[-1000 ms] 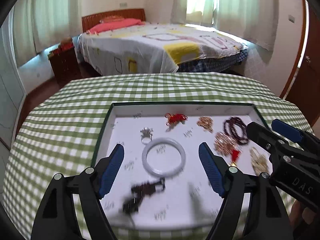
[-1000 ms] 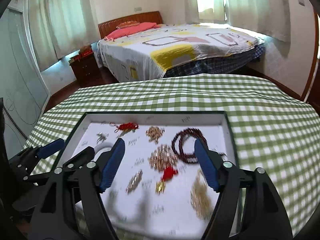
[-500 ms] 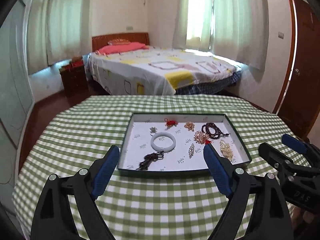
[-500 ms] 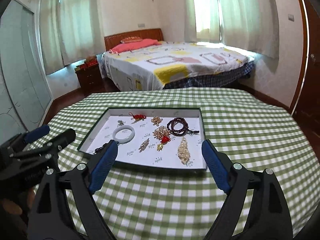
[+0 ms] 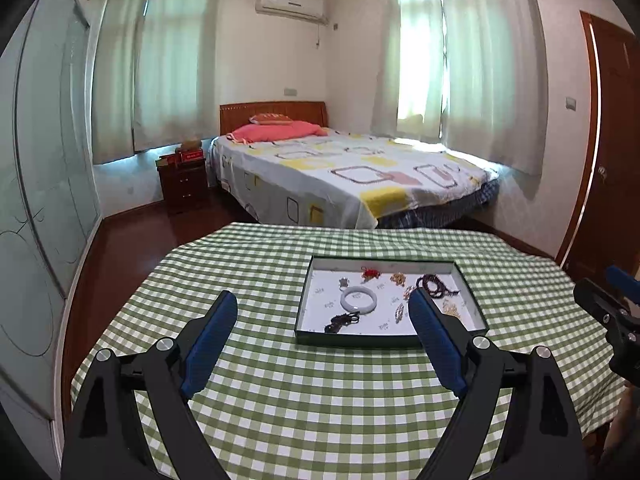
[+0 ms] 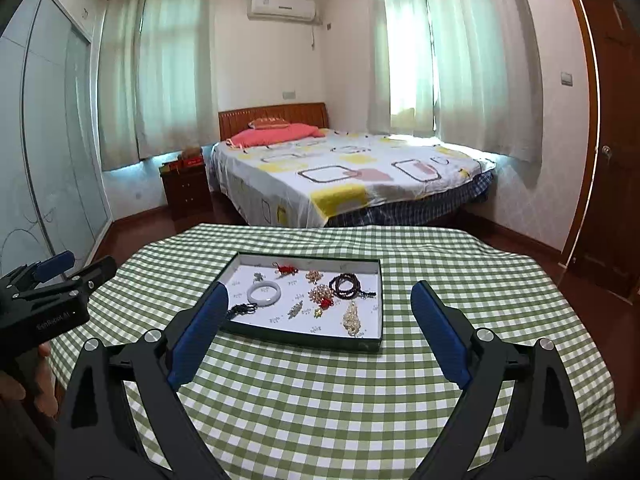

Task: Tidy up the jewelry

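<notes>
Now both tongs, left [image 5: 322,322] and right [image 6: 318,312], gape empty; tray [image 6: 304,338] apart.

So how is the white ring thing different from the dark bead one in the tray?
The white bangle is one smooth, solid hoop; the dark bead bracelet is many small beads strung in loops. The bangle lies on the tray's left side, the beads on its right. Both are round and lie flat inside the tray.

The left gripper's finger [image 6: 208,318] hides a corner of the tray [image 6: 304,338], and the small trinkets [image 6: 296,310] are too tiny to identify.
</notes>
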The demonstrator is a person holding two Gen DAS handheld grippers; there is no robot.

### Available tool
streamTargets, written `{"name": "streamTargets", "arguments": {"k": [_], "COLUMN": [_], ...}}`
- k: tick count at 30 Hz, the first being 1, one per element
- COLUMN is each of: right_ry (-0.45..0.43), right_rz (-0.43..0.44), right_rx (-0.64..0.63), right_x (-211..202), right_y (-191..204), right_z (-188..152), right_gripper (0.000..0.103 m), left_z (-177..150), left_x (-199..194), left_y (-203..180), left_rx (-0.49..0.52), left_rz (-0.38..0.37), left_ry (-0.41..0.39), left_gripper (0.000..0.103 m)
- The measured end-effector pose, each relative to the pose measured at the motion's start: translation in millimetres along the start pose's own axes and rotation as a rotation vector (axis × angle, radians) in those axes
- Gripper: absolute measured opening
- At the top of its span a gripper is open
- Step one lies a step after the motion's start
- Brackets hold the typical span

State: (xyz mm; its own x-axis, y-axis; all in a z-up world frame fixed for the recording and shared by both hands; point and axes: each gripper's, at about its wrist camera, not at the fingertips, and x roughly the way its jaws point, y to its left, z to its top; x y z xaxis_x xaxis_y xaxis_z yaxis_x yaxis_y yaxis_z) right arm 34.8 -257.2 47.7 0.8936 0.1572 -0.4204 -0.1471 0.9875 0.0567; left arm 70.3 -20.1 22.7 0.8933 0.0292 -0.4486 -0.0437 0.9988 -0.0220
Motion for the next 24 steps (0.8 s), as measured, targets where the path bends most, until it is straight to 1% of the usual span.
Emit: {"name": "streamTargets", "arguments": {"k": [4,10,24], "right_ry": [-0.029,-0.058,-0.066], "right_rz": [0.003,0.011,0.008], "right_rx": [-0.009,-0.022,-0.024], "right_x": [-18,-38,-43], "right_y": [3,8,9], "right_z": [5,6,4], "right_gripper": [0.091,0.091,0.091], "left_z": [2,2,1], "left_x": [-19,-31,-38], "left_y": [0,1,6], "left_rx": [0.007,0.009,-0.004], "left_rz": [-0.001,-0.002,-0.005], "left_ry": [-0.037,-0.064,-0.076], "left_gripper": [0.085,0.085,0.085]}}
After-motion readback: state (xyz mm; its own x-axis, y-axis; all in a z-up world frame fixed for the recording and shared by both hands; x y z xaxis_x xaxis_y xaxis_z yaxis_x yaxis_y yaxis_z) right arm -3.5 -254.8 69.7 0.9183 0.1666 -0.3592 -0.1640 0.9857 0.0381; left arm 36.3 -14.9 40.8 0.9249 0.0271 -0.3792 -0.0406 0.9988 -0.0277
